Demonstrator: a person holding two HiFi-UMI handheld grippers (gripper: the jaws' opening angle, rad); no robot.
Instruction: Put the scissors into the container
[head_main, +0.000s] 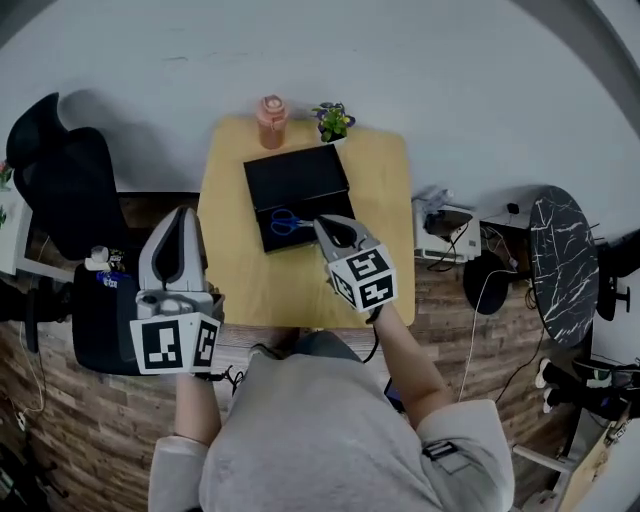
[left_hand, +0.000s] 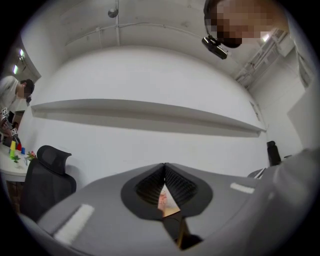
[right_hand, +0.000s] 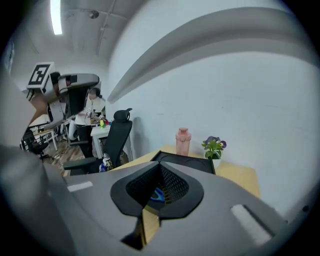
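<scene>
Blue-handled scissors lie inside the black container on the wooden table, near its front wall. My right gripper hovers just right of them at the container's front edge, jaws closed together and empty. In the right gripper view, the scissors show as a blue patch through the gap below the meeting tips of the right gripper, with the container beyond. My left gripper is held off the table's left side, pointing at the white wall; the left gripper is shut on nothing.
A pink bottle and a small potted plant stand at the table's far edge behind the container. A black office chair and a dark bag are to the left, a round marble table to the right.
</scene>
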